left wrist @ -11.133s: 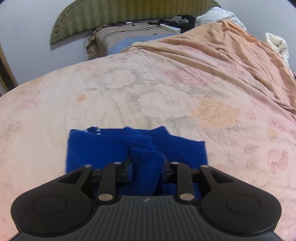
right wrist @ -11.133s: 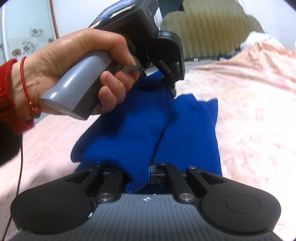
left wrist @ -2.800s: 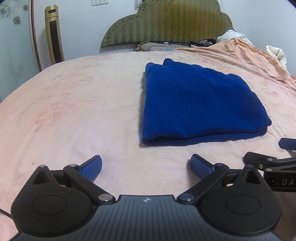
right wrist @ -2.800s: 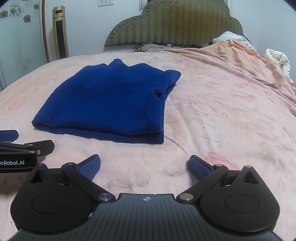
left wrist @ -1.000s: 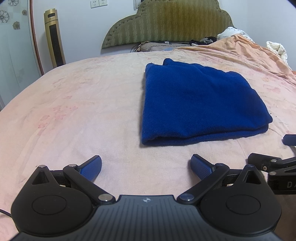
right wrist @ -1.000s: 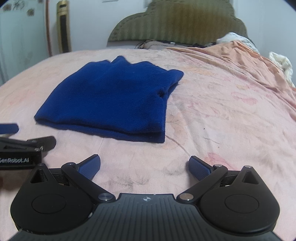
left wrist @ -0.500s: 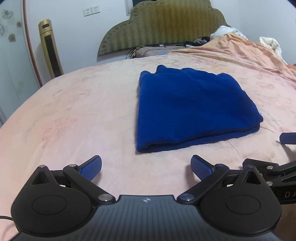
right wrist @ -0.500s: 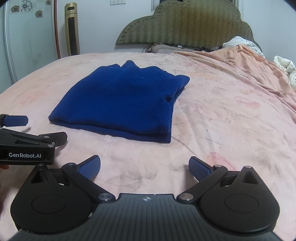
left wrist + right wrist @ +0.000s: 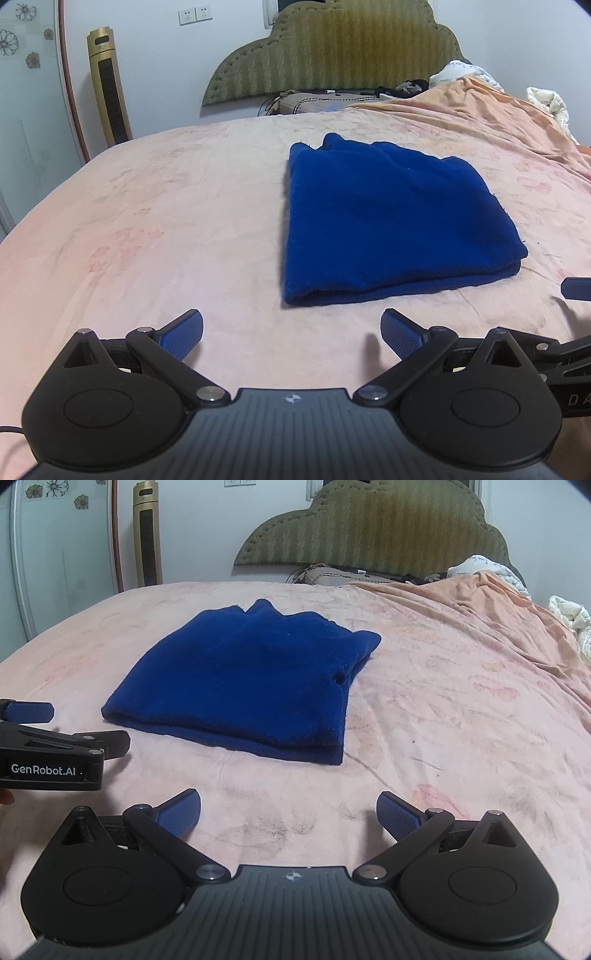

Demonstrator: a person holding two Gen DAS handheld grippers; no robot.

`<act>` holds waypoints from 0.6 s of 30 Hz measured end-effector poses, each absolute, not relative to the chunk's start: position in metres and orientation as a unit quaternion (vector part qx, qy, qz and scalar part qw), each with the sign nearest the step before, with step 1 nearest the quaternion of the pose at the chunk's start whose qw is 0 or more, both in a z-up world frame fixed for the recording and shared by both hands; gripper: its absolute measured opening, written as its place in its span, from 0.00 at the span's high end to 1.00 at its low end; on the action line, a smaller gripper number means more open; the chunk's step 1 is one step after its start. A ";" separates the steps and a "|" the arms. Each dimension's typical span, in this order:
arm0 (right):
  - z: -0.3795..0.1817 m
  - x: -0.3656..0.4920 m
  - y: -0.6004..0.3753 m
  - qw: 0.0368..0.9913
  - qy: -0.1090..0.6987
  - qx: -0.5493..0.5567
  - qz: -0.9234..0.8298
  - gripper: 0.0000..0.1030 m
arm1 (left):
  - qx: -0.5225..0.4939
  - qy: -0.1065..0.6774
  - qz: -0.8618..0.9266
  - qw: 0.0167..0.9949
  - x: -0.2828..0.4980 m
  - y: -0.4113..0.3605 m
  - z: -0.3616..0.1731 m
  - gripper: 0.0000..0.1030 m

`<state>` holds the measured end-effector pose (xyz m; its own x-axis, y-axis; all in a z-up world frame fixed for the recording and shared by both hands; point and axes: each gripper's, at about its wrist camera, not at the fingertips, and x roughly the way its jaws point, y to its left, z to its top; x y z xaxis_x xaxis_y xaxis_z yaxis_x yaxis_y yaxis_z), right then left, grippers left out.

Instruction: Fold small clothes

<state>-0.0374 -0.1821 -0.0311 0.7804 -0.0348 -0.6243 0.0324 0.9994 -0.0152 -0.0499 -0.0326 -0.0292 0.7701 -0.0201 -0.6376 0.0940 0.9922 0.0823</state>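
Note:
A blue knit garment (image 9: 388, 221) lies folded into a rectangle on the pink floral bedspread (image 9: 166, 229); it also shows in the right wrist view (image 9: 251, 683). My left gripper (image 9: 291, 332) is open and empty, a short way in front of the garment's near edge. My right gripper (image 9: 288, 812) is open and empty, also short of the near edge. The left gripper's body (image 9: 55, 753) shows at the left of the right wrist view. Nothing touches the garment.
A green padded headboard (image 9: 332, 55) stands at the far end with pillows (image 9: 321, 101) below it. An orange blanket (image 9: 498, 114) is heaped on the right side of the bed. A gold tower fan (image 9: 109, 85) stands by the wall at the left.
Both grippers have pulled back slightly and lifted. The folded garment has not moved. Much earlier both grippers were shut on the garment; now both are open.

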 end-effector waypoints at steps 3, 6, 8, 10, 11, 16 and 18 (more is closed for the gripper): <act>-0.030 -0.039 -0.182 0.944 0.328 -0.004 -0.019 0.01 | 0.056 0.339 -0.031 0.939 -0.050 -0.034 -0.029 0.00; -0.031 -0.039 -0.183 0.944 0.328 -0.004 -0.020 0.01 | 0.058 0.338 -0.032 0.939 -0.050 -0.034 -0.029 0.00; -0.031 -0.039 -0.182 0.945 0.328 -0.004 -0.021 0.01 | 0.059 0.338 -0.032 0.939 -0.050 -0.035 -0.029 0.00; -0.031 -0.039 -0.183 0.945 0.328 -0.004 -0.020 0.01 | 0.060 0.340 -0.033 0.938 -0.050 -0.036 -0.029 0.00; -0.031 -0.039 -0.183 0.945 0.328 -0.003 -0.020 0.01 | 0.060 0.340 -0.033 0.938 -0.050 -0.036 -0.029 0.00; -0.030 -0.041 -0.184 0.945 0.325 -0.001 -0.020 0.01 | 0.060 0.343 -0.029 0.937 -0.049 -0.037 -0.031 0.00; -0.030 -0.041 -0.185 0.946 0.325 0.001 -0.021 0.01 | 0.061 0.344 -0.026 0.937 -0.050 -0.037 -0.031 0.00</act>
